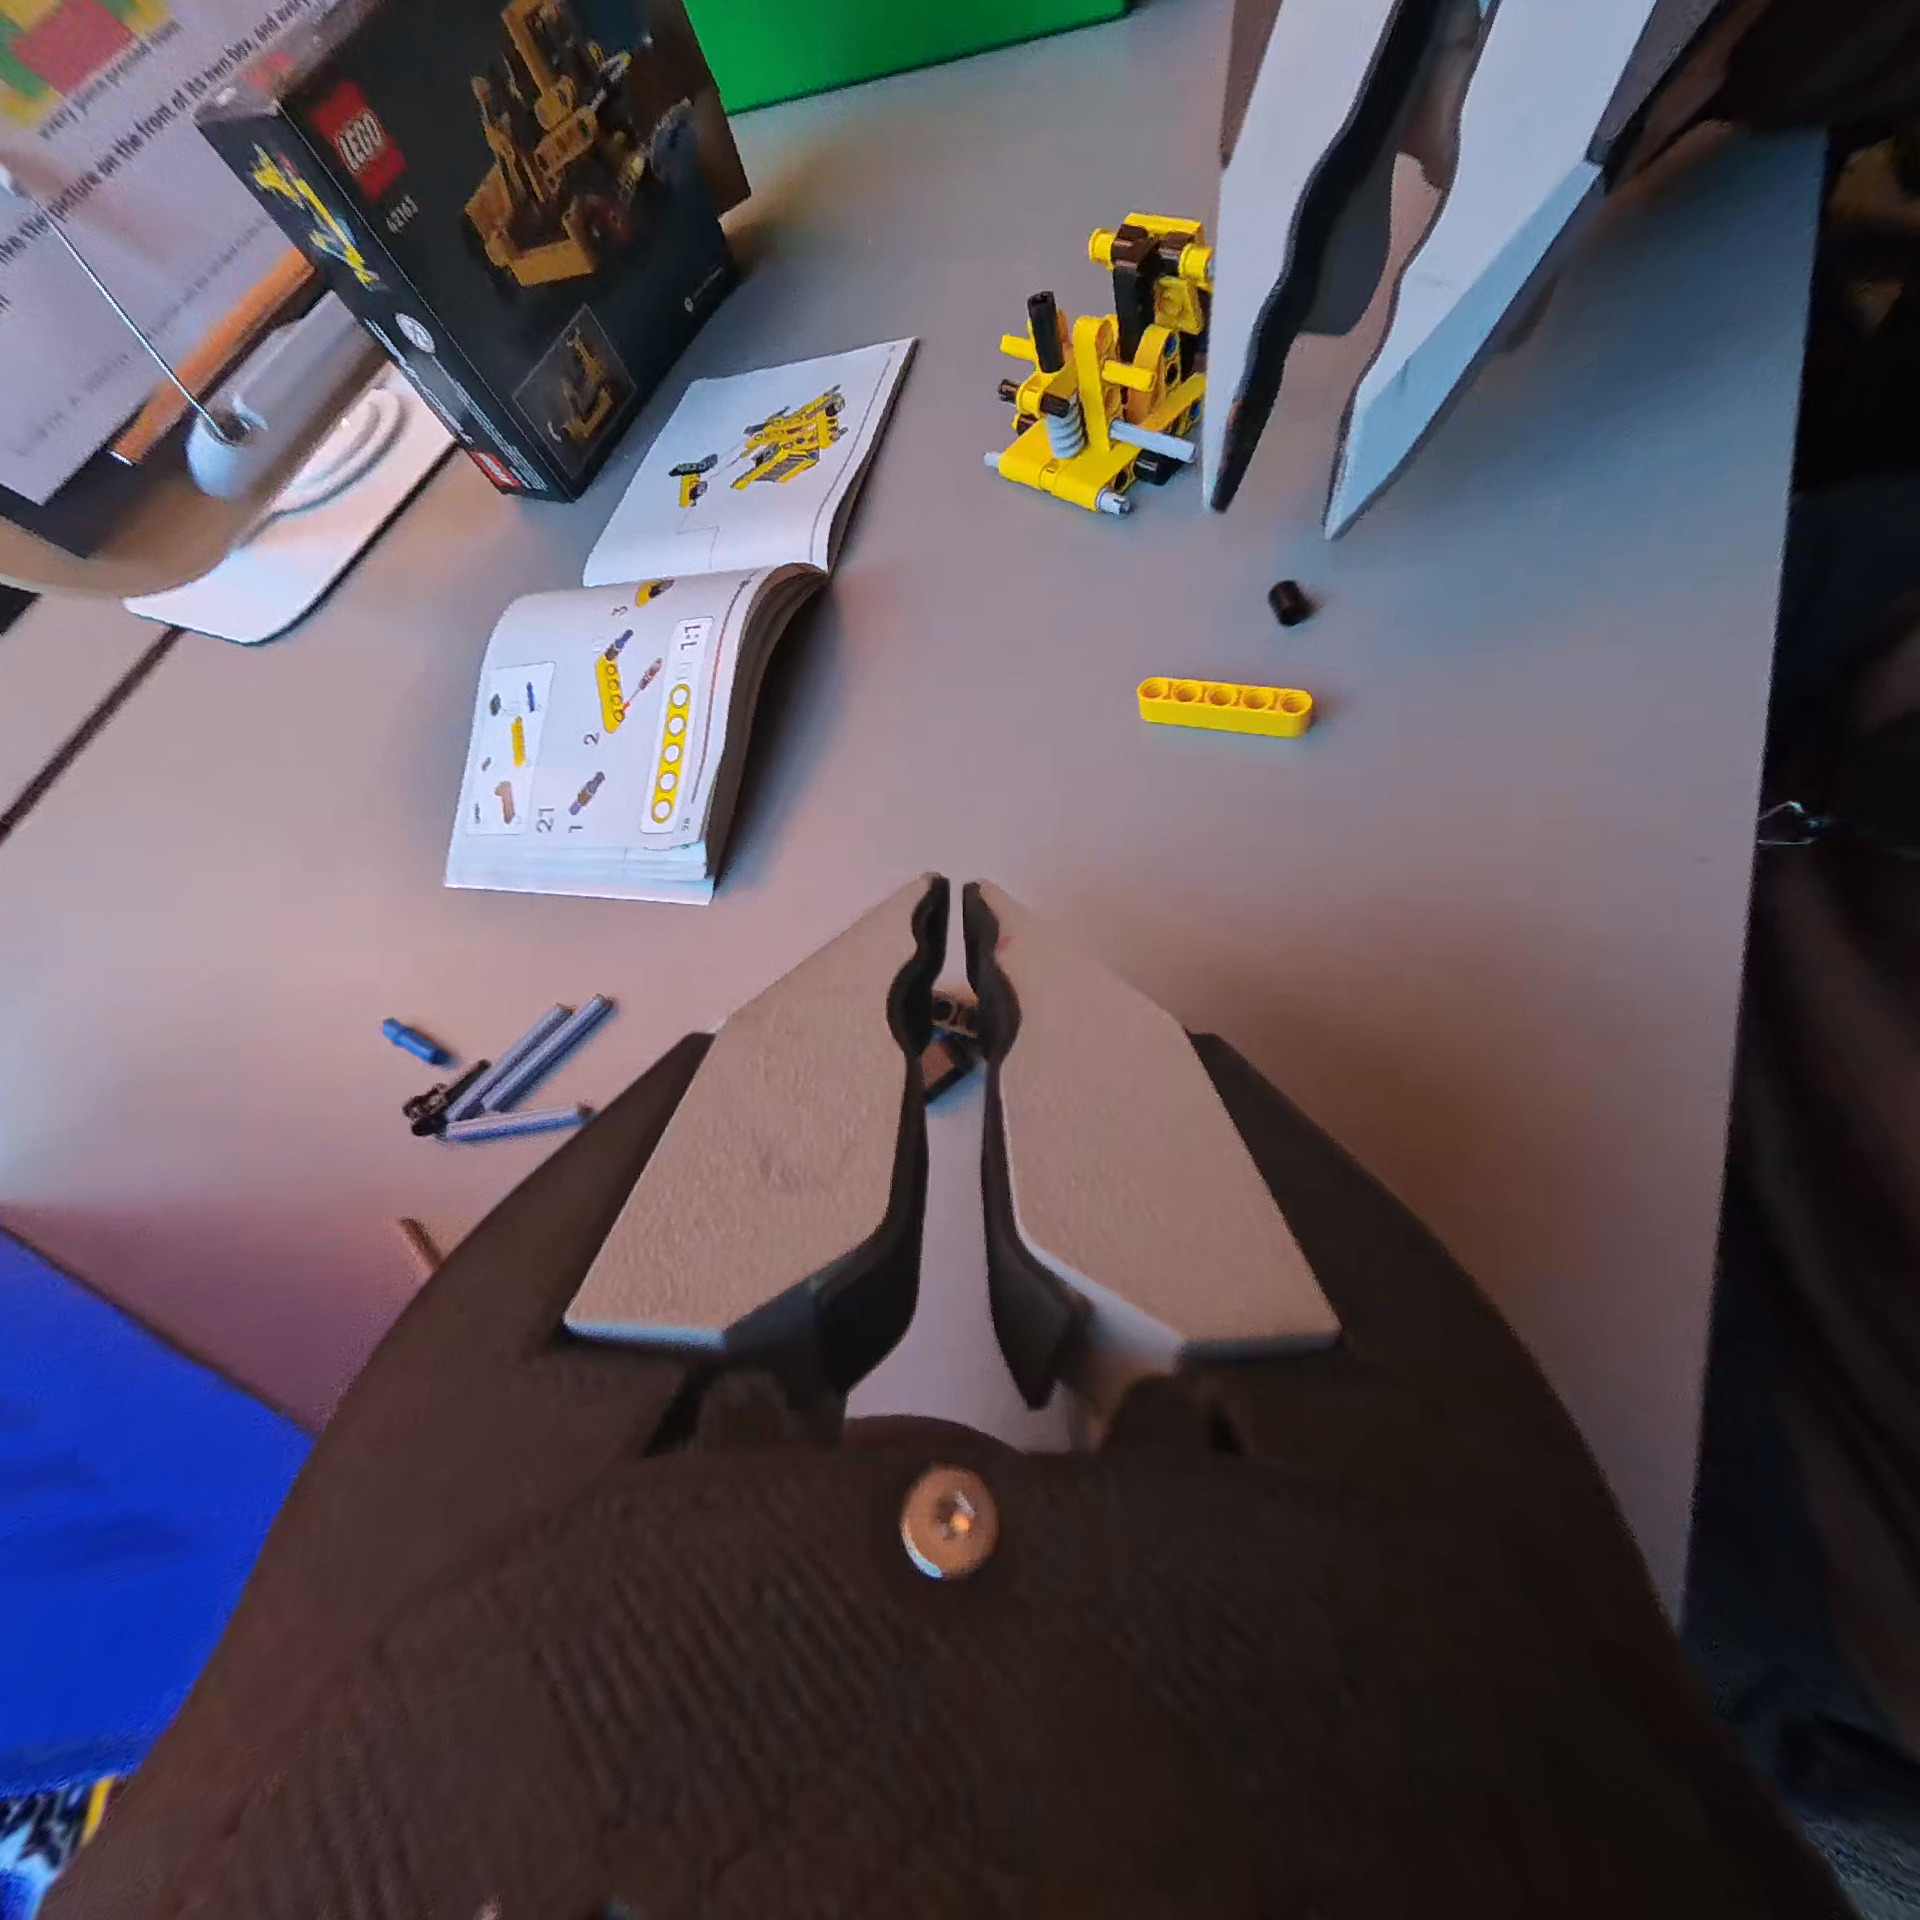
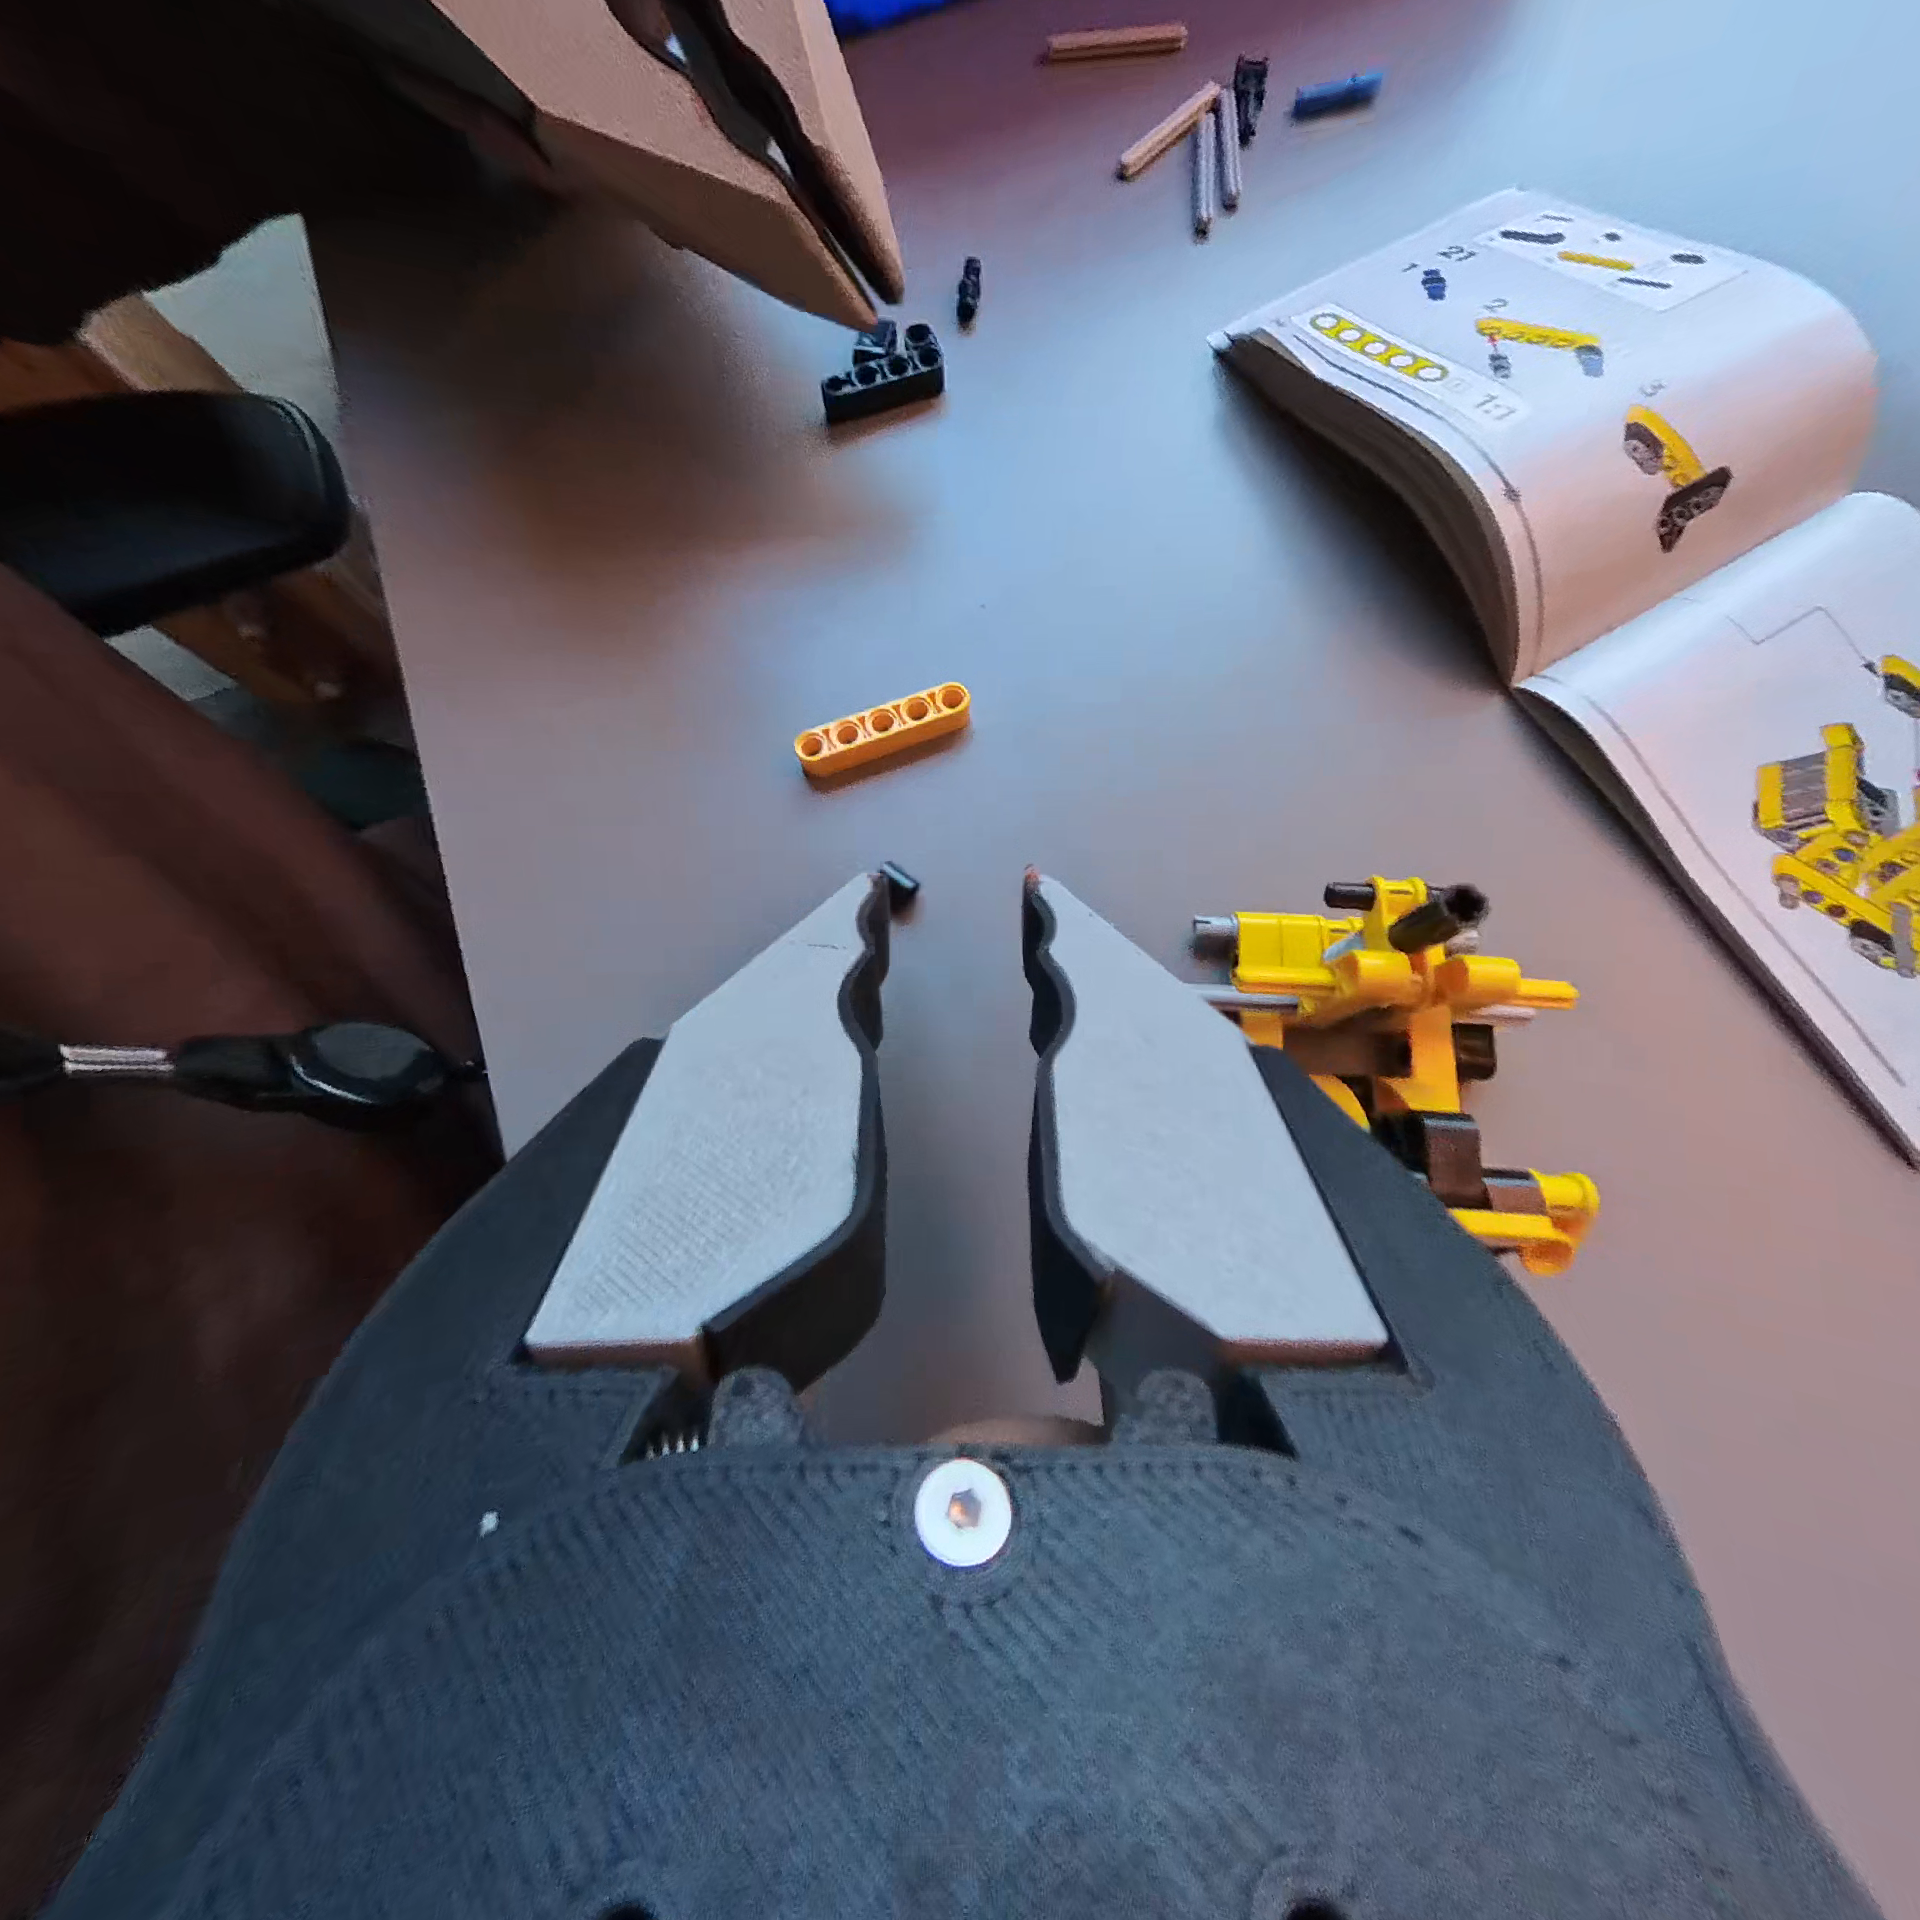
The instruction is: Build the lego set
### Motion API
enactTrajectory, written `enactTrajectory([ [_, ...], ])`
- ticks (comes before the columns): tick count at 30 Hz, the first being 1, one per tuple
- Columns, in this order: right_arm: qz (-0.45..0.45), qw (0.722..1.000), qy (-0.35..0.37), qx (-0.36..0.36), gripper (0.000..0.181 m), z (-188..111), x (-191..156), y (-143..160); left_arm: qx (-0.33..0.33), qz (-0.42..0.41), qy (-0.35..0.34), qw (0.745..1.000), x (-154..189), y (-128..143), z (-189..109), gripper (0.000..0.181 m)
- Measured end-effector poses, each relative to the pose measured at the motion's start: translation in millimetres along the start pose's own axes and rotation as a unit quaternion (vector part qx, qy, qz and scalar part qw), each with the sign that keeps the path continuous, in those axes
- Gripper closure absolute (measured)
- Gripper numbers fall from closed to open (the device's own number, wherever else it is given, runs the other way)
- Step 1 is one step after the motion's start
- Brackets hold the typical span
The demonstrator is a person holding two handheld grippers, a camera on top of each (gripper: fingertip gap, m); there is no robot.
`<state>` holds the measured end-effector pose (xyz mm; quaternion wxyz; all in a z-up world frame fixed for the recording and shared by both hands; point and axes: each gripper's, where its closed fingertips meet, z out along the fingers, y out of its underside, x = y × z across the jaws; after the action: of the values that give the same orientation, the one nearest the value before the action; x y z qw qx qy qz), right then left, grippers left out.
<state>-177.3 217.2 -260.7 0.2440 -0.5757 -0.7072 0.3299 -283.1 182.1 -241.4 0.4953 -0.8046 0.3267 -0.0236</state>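
On the grey table [image 1: 935, 748], the left gripper [image 1: 955, 896] angles down with its fingers nearly closed, gripping nothing, tips above a black piece [image 2: 883, 376]. Opposite it, the right gripper [image 2: 956, 883] hovers spread wide and empty, beside the half-built yellow model [image 2: 1392, 997], near a yellow beam [image 2: 883, 729].

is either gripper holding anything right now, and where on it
Neither holds anything. The right hand-held gripper is open and empty; the left hand-held gripper is shut on nothing above the black beam.
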Motion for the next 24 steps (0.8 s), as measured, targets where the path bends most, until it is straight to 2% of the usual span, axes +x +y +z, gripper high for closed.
enactTrajectory([
  [3, 0.006, 1.000, -0.006, -0.002, 0.159, 2, -1, 2, -0.028, -0.022, -0.018, 0.999, -8, 8, 3, 0.180],
  [6, 0.000, 1.000, -0.023, -0.002, 0.158, 7, -9, 2, -0.047, -0.070, -0.062, 0.995, -31, 15, 4, 0.179],
  [8, -0.015, 1.000, -0.010, -0.020, 0.159, 11, -8, 10, -0.051, -0.119, -0.079, 0.989, -44, 19, 1, 0.177],
  [11, -0.021, 1.000, 0.000, -0.008, 0.161, 11, -8, 11, -0.062, -0.162, -0.086, 0.981, -52, 27, -2, 0.175],
  [16, -0.022, 0.999, 0.026, 0.027, 0.161, -12, 8, 2, -0.056, -0.148, -0.094, 0.983, -47, 27, -3, 0.175],
  [19, -0.021, 0.999, 0.001, 0.046, 0.168, -35, 3, 2, -0.056, -0.135, -0.109, 0.983, -47, 26, -4, 0.175],
  [21, -0.020, 0.998, -0.041, 0.038, 0.163, -39, -13, 10, -0.060, -0.142, -0.106, 0.982, -47, 28, -5, 0.174],
  [22, -0.026, 0.998, -0.054, 0.024, 0.154, -37, -21, 16, -0.061, -0.147, -0.105, 0.982, -48, 29, -5, 0.174],
  [24, -0.064, 0.997, -0.045, -0.018, 0.149, -31, -30, 34, -0.059, -0.153, -0.101, 0.981, -48, 29, -5, 0.174],
])
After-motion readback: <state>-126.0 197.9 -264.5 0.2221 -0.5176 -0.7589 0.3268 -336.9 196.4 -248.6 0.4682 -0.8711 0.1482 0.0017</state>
